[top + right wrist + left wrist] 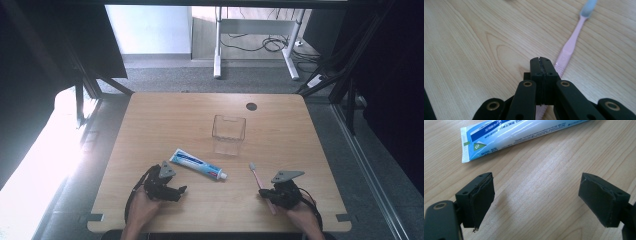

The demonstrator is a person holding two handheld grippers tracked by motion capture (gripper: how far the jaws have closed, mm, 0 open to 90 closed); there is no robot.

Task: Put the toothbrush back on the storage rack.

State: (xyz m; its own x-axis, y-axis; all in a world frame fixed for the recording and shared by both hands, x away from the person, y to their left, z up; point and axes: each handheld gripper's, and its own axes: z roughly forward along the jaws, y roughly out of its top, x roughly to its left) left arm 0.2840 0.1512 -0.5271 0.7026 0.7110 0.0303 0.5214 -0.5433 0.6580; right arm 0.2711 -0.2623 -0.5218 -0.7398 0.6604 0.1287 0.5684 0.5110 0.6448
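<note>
Your left tool [536, 200] gapes empty near the blue-and-white toothpaste tube [524, 135]; right tool [541, 66], closed, rides beside the pink toothbrush [571, 42]—open before straddling.

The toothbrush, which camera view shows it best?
The high view: the whole pink toothbrush shows, lying beside the right gripper. The right gripper view shows it closer, its lower handle hidden behind the shut jaws.

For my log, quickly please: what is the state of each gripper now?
Left gripper: open, holding nothing, near the toothpaste tube.
Right gripper: closed, holding nothing; the pink toothbrush lies beside it.
</note>
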